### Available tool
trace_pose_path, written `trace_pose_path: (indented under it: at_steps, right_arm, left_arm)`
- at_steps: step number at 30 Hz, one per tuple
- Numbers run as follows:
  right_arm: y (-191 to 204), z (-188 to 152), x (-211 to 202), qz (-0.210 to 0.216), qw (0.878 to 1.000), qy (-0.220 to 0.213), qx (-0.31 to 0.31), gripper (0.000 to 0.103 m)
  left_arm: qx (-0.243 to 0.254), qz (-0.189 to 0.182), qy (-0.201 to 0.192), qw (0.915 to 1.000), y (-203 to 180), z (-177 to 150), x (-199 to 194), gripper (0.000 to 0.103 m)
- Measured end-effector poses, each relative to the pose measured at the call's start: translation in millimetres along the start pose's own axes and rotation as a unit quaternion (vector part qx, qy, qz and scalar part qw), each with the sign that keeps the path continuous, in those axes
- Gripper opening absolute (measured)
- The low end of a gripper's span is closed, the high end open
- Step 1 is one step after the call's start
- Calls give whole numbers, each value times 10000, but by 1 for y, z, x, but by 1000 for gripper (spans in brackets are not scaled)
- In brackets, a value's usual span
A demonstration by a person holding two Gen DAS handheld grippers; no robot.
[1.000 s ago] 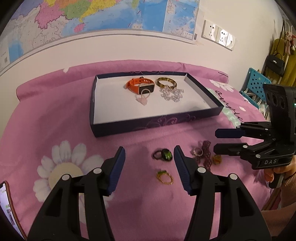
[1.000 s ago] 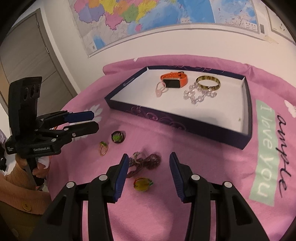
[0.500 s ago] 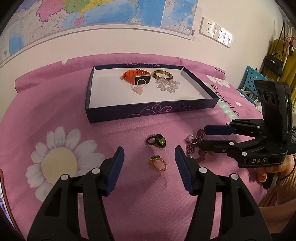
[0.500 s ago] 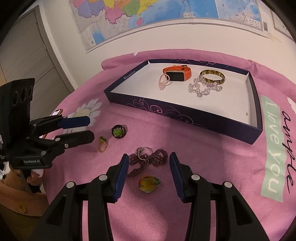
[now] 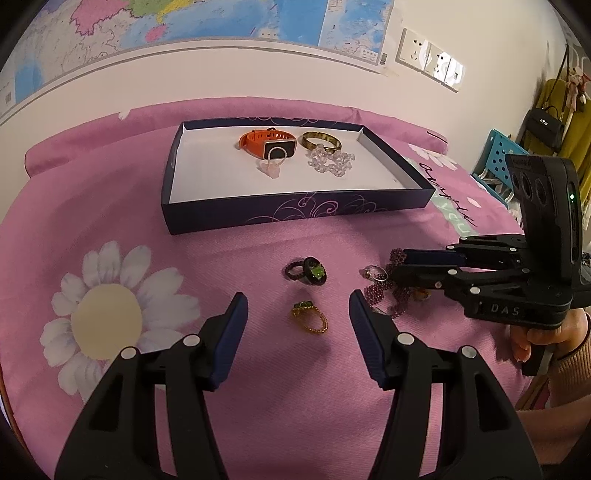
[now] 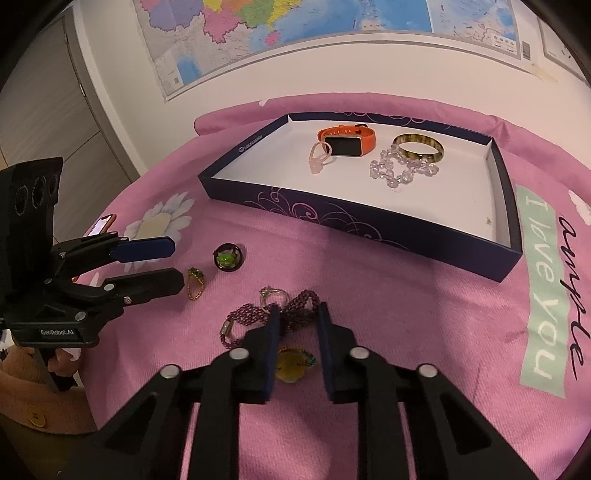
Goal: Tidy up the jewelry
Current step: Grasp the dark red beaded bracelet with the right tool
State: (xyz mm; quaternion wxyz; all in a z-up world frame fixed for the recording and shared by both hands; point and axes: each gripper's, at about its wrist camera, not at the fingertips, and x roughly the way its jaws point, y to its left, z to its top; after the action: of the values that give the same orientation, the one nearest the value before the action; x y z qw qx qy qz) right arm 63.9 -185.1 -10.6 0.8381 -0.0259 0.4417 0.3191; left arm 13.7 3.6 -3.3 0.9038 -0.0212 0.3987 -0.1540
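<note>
Now both hands hold their grippers tilted downward over the pink cloth [image 5: 110, 229], side by side, a knitted cuff showing at the right hand [image 5: 546, 332]. The left gripper [image 5: 295, 314] stands about half open, pads apart and touching nothing, with the gold ring [image 5: 310, 317] lying on the cloth between its fingers and the black ring [image 5: 308, 271] just beyond. The right gripper [image 6: 297, 321] has just been closing; its jaws are narrow around the purple bracelet [image 6: 295, 314], and whether the pads press on it I cannot tell. A silver ring [image 6: 271, 295] lies on the bracelet and a yellow ring [image 6: 291, 363] sits under the jaws. Farther off, the box [image 5: 295, 214] holds an orange watch [image 5: 266, 144], a bangle [image 5: 319, 140], a clear bead bracelet [image 5: 330, 162] and a pink ring [image 5: 273, 164]. A map [image 5: 221, 22] hangs on the wall.
</note>
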Motion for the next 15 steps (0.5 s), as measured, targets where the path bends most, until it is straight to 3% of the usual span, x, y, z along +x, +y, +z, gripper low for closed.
trace_pose_path:
  at_steps: [4,15]
  right_arm:
    - [0,-1,-1,82,10000,6,-10,5]
    - [0,2,-18,378,9987,-302,182,2]
  left_arm:
    - [-25,-4,-1,10000,1,0,0,57]
    - [19,-26,-7,10000,-2,-1,0,57]
